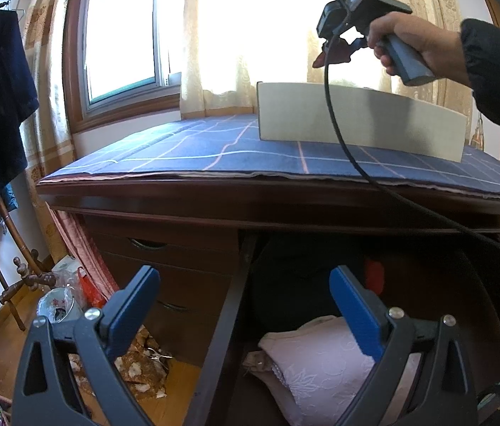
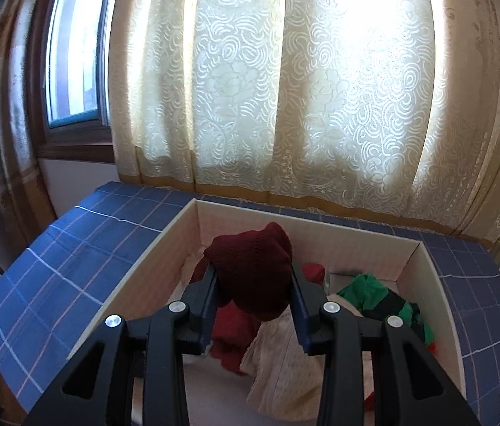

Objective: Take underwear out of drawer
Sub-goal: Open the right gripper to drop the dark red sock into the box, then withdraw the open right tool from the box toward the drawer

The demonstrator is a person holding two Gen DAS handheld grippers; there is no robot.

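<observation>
Held garment: a dark red knitted piece of underwear bunched between the fingers of the right gripper; both pads press into it, so the tool is clamped on the cloth.
Where it is: out of the drawer, hanging over the open white box on the blue checked cloth of the desk top, above the clothes already lying in the box.
In the box: a cream garment, more red cloth and a green and black piece.
Handling: light, soft and limp; it sags below the pads and will drop in a heap once let go. The open knit should give good purchase, though a loose fold could snag on a finger.
Where to hold: in the thick of the bunch, as now; a pinch at a thin edge would probably slip.
Left gripper: fingers wide apart with nothing between them, poised over the open drawer.
In the drawer: a pale pink lacy garment lies just below and between the left fingers, not touched. Behind it are a dark bundle and a red patch, too shadowed to name.
Next grip, a judgement: the pink piece looks just as soft; take a raised fold near its middle.
Right hand: seen from the left camera, raised above the box, the red cloth showing at the fingertips.
</observation>
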